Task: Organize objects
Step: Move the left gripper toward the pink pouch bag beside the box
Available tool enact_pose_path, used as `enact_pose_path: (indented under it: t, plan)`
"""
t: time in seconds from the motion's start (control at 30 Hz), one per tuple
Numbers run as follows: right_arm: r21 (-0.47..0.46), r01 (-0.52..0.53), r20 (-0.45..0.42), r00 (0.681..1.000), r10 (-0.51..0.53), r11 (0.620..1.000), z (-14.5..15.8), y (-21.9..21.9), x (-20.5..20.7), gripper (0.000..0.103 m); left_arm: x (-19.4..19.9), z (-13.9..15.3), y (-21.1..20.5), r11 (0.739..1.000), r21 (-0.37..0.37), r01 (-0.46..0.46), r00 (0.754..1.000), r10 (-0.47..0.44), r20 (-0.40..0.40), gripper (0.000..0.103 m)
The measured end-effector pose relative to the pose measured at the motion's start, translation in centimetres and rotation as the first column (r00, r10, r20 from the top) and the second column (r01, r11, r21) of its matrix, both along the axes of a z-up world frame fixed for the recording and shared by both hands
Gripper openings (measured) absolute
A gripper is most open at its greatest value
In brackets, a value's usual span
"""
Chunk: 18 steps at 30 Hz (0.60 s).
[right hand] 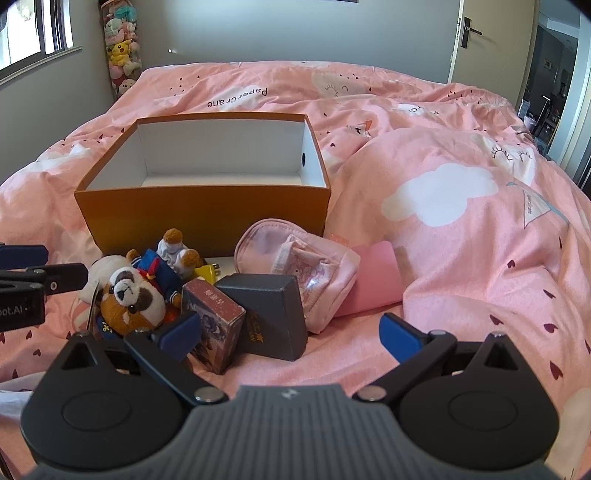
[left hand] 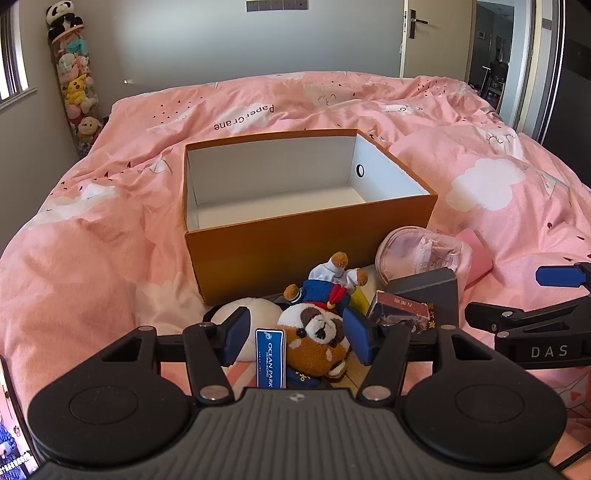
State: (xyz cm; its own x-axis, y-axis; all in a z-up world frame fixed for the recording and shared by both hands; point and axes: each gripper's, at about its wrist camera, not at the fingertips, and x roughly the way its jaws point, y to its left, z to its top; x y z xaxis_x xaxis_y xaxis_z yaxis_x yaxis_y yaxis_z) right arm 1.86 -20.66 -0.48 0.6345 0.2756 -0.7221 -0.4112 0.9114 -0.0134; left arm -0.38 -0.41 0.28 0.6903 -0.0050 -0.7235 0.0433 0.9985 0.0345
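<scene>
An open orange box point(left hand: 306, 254) point(right hand: 203, 210) with a white, bare inside stands on the pink duvet. In front of it lies a heap: a red panda plush point(left hand: 314, 339) point(right hand: 129, 299) with a blue tag, a sailor bear doll point(left hand: 328, 284) point(right hand: 166, 258), a white plush point(left hand: 251, 310), a brown card box point(left hand: 399, 310) point(right hand: 214, 325), a dark grey box point(left hand: 424, 288) point(right hand: 269, 317) and a pink pouch point(left hand: 421, 251) point(right hand: 295, 258). My left gripper point(left hand: 297, 336) hangs open over the red panda, pads either side and not pressing. My right gripper point(right hand: 291, 334) is wide open around the two small boxes, holding nothing.
A yellow item point(left hand: 360, 299) and a flat pink thing point(right hand: 373, 273) lie among the heap. The rumpled duvet point(left hand: 110, 240) rises in a hump to the right of the box. A clear tube of plush toys point(left hand: 75, 85) stands in the far left corner; a door point(left hand: 424, 29) is at the back right.
</scene>
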Motion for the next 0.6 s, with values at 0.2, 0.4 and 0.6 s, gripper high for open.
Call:
enact_pose_path:
  t: [0.2,0.4,0.6]
  plan:
    - [0.001,-0.001,-0.002,1.000,0.001,1.000,-0.03,0.01,0.04,0.102,0.02,-0.12,0.05,1.000,0.000,-0.002,1.000,0.002,-0.009,0.068]
    - [0.002,-0.002,-0.004,1.000,0.002,1.000,-0.10,0.05,0.11,0.102,0.03,-0.20,0.09,1.000,-0.001,-0.003,1.000,0.003,-0.012,0.068]
    - [-0.001,-0.002,-0.024,1.000,0.002,1.000,-0.34,0.10,0.41,0.102,0.34,-0.45,0.19,1.000,-0.009,0.000,1.000,-0.001,-0.024,0.068]
